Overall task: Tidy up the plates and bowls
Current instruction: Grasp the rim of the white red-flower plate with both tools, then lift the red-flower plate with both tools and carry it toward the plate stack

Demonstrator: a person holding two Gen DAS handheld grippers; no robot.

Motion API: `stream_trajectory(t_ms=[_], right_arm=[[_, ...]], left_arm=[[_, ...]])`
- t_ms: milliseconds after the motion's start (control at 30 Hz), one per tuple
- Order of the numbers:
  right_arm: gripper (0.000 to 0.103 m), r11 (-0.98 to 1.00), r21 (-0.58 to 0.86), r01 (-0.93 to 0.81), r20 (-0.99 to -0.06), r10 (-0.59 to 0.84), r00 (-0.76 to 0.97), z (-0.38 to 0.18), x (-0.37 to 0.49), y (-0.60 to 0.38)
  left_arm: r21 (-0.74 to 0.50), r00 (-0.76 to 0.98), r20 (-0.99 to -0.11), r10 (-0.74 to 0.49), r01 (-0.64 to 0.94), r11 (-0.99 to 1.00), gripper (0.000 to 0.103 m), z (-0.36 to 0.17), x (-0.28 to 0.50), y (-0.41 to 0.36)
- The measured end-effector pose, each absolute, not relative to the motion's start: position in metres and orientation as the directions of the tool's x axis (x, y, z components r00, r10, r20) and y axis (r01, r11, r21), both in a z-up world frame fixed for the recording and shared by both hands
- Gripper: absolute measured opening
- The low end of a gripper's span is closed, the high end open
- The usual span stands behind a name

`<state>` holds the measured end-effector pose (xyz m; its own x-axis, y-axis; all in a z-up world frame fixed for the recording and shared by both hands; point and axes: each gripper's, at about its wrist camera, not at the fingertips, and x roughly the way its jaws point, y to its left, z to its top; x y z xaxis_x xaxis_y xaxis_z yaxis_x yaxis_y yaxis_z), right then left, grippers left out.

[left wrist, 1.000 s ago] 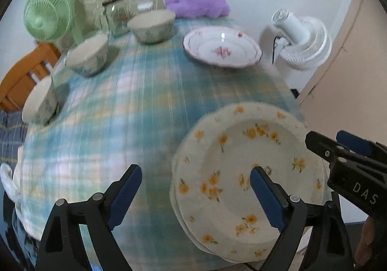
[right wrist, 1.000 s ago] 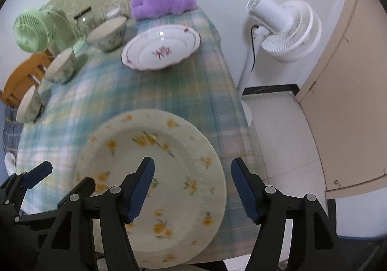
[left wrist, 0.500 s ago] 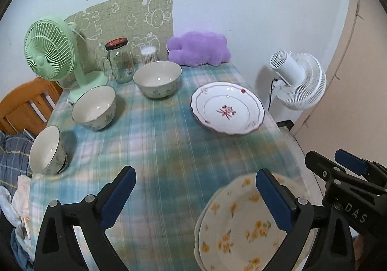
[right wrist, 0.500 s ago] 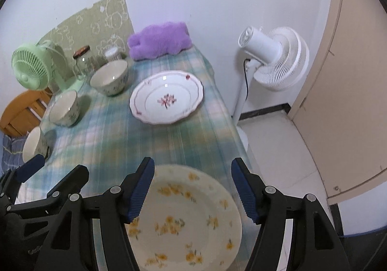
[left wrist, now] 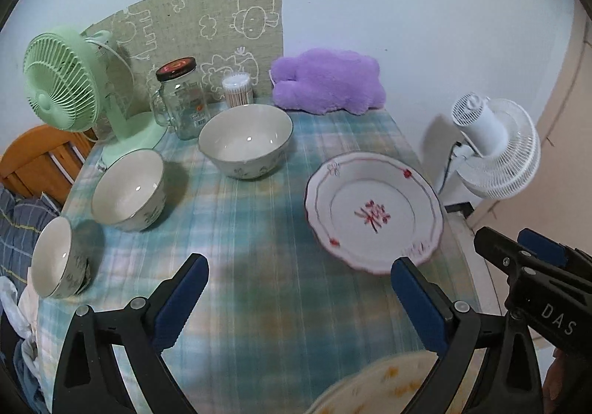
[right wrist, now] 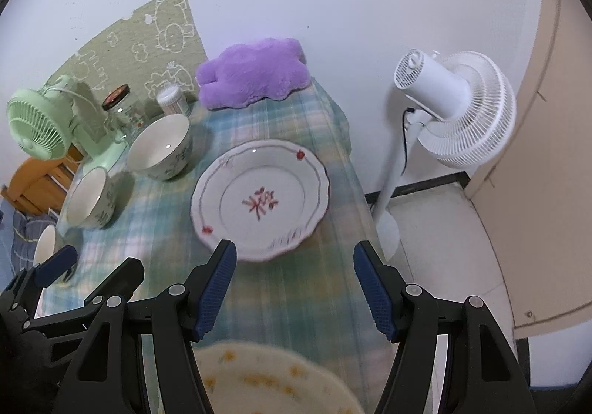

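Observation:
A white plate with a red flower (left wrist: 373,210) (right wrist: 259,199) lies on the checked tablecloth, just beyond both grippers. A cream plate with yellow flowers (left wrist: 381,388) (right wrist: 266,377) shows blurred at the bottom edge, below the fingers. Three white bowls stand on the left: a large one (left wrist: 246,140) (right wrist: 161,147), a middle one (left wrist: 127,188) and a small one (left wrist: 55,258). My left gripper (left wrist: 299,268) hangs wide open over bare cloth. Beside it on the right, my right gripper (right wrist: 295,250) is open and holds nothing.
A green desk fan (left wrist: 63,88), a glass jar (left wrist: 181,99), a cotton swab pot (left wrist: 238,90) and a purple plush (left wrist: 327,81) line the back. A white standing fan (right wrist: 451,107) is beyond the table's right edge. A wooden chair (left wrist: 33,162) stands left.
Both grippers have drawn back and risen from over the yellow-flowered plate, which has slid to the bottom of both views. The left jaws widened a little.

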<state>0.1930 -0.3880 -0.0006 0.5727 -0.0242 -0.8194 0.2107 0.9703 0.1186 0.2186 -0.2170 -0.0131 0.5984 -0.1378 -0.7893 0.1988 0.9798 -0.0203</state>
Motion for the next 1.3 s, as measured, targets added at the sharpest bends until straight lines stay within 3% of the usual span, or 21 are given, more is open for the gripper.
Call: stream_trajectory(t_ms=[433, 900, 1300], right_arm=[[0.069, 0.978, 0.111, 0.177, -0.839, -0.003, 0.544, -0.041, 0.278, -0.417], [0.069, 0.982, 0.099, 0.163, -0.869, 0.005, 0.495, -0.093, 0.329, -0.425], [0.055, 0.982, 0.112, 0.15, -0.89, 0.032, 0.455, -0.115, 0.343, -0.419]], left_arm=[[-0.003, 0.568, -0.819, -0.077, 0.131, 0.991, 0.093, -0.053, 0.288, -0.25], [0.015, 0.501, -0.864, -0.053, 0.129, 0.991, 0.078, -0.098, 0.33, -0.262], [0.005, 0.463, -0.882, -0.085, 0.189, 0.982, 0.061, -0.114, 0.332, -0.277]])
